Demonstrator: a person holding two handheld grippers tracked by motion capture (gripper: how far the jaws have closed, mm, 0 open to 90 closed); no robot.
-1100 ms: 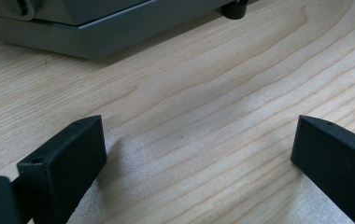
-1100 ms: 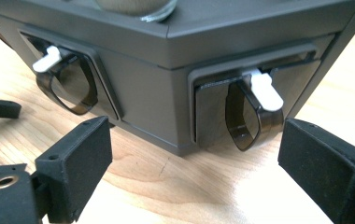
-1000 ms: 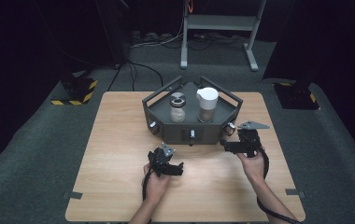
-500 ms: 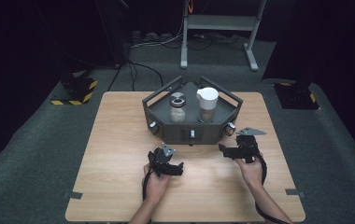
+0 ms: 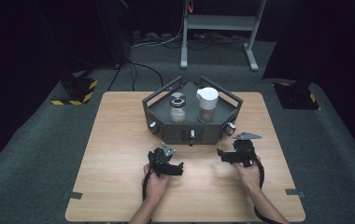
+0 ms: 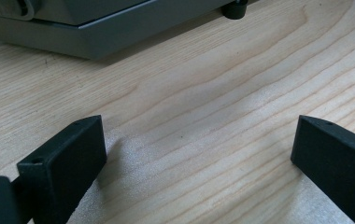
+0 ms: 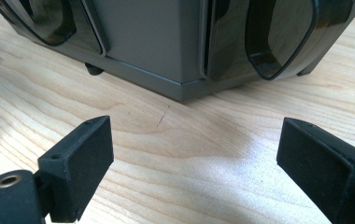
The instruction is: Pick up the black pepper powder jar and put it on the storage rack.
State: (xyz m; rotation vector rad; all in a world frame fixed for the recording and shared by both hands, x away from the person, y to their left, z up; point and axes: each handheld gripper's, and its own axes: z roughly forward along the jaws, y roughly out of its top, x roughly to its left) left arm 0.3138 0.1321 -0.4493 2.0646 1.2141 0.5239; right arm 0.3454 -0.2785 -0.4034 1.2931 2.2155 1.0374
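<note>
Pale wood grain covers the rectangular counter (image 5: 119,140) in the high view, and on its far half sits a dark grey angular metal tray (image 5: 192,126) with raised bar handles. Inside the tray stand a small clear glass jar with a silver lid (image 5: 177,108) on the left and a white-topped cup with a spout (image 5: 207,103) on the right, near each other but apart. The left claw (image 5: 179,168) lies low over the counter in front of the tray, held by the person's left hand (image 5: 156,185). The right claw (image 5: 220,154) is held by the right hand (image 5: 248,171), with its grey three-cornered plate on top; it sits just in front of the tray's right front corner and points toward the left claw.

Seen from the left gripper view, the left claw (image 6: 199,154) is spread wide with bare wood between its black jaws, the tray's base (image 6: 87,32) well beyond them.

From the right gripper view, the right claw (image 7: 194,149) is likewise spread wide and grips nothing; the tray's grey corner (image 7: 166,51) with glossy dark panels either side stands close ahead on the counter.
</note>
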